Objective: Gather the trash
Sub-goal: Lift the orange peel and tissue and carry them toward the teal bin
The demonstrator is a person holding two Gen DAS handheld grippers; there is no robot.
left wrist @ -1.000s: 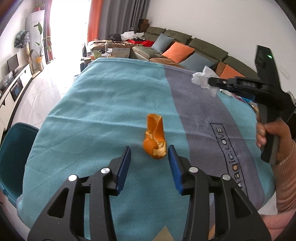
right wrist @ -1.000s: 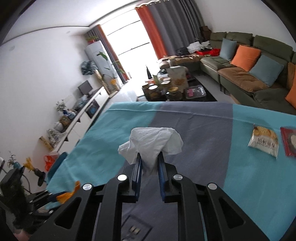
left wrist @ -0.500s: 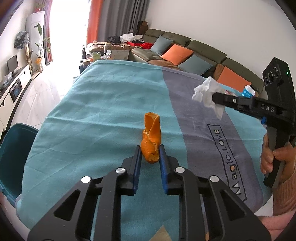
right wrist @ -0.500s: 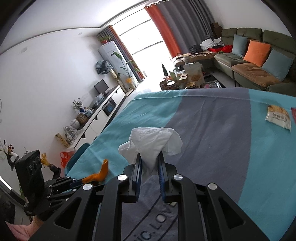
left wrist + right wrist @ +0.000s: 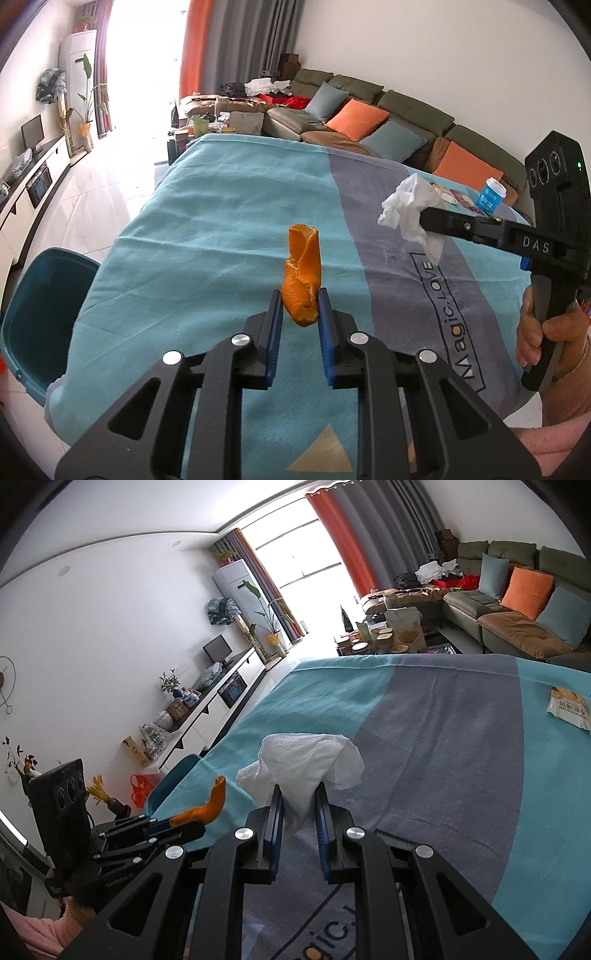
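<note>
- pinching the lower end of an orange peel (image 5: 302,280), the left gripper (image 5: 300,308) held it upright between its blue pads, lifted above the teal and grey tablecloth (image 5: 207,236).
- the right gripper (image 5: 299,812) was clamped on a crumpled white tissue (image 5: 303,764), which bulged out past its fingertips, also clear of the cloth.
- in the left wrist view the tissue hung to the right of the peel and a little farther off.
- a teal bin (image 5: 40,295) stood at the near left edge of the table.
- farther right on the cloth lay a snack packet (image 5: 569,707) and a blue-labelled cup (image 5: 491,194).
- a green sofa (image 5: 369,110) with orange cushions ran along the far wall.
</note>
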